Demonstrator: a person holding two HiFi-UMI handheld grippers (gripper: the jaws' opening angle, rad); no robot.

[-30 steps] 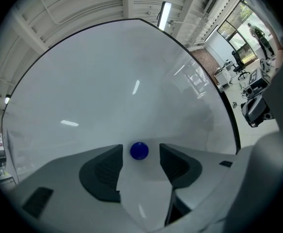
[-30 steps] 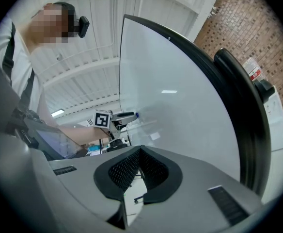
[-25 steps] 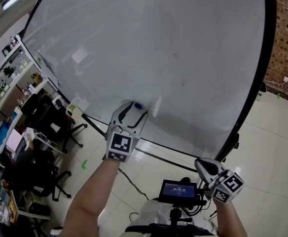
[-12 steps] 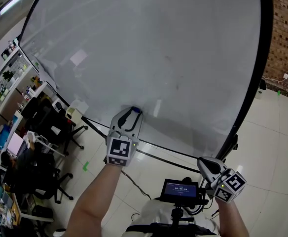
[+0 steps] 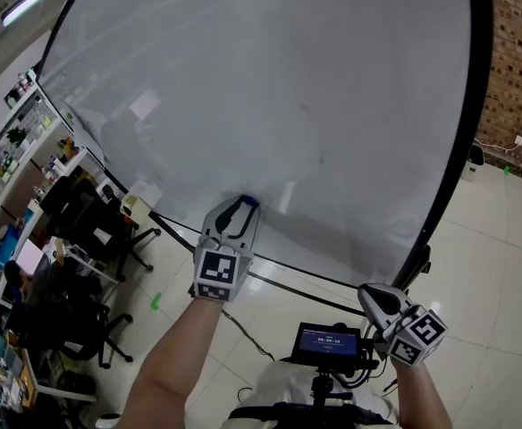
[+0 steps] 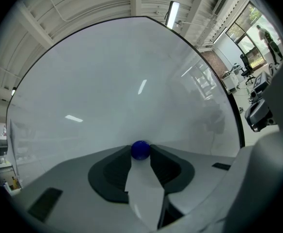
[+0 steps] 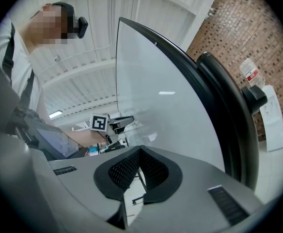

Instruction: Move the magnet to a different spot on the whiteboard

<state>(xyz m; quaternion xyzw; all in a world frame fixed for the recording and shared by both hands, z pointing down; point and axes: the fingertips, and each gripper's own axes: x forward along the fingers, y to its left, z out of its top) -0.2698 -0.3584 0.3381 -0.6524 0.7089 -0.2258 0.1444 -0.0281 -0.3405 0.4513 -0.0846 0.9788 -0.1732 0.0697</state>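
**Whiteboard.** The whiteboard [image 5: 288, 105] stands upright in a black frame and fills most of the head view. Its surface shows only faint reflections. Free spots therefore lie to the left, to the right and above the present one, and any of them should serve as the target.

**Left tool.** The left tool [image 5: 240, 211] is at the board, low down and left of its middle. Its jaws are closing on the magnet [image 6: 140, 150], which sits between the pad tips. In the left gripper view both pads appear to touch its sides.

**Right tool.** The right tool [image 5: 382, 304] hangs low on the right, well apart from the board. It is clenched with nothing between its jaws. It has no evident part in this step and is best kept clear.

**Magnet.** A small, blue, rounded piece, seated on the board just above the lower frame rail.

**Recommended handling (judged from the above):**
1. Complete the closure until the grip is firm before any pull.
2. The piece is round and caught only at the pad tips, so it will probably slip out under a sideways load. Keep the tool square to the board.
3. Lift straight off the surface instead of dragging.
4. Carry to a spot well apart from this one.
5. Let the magnet seat flat before releasing
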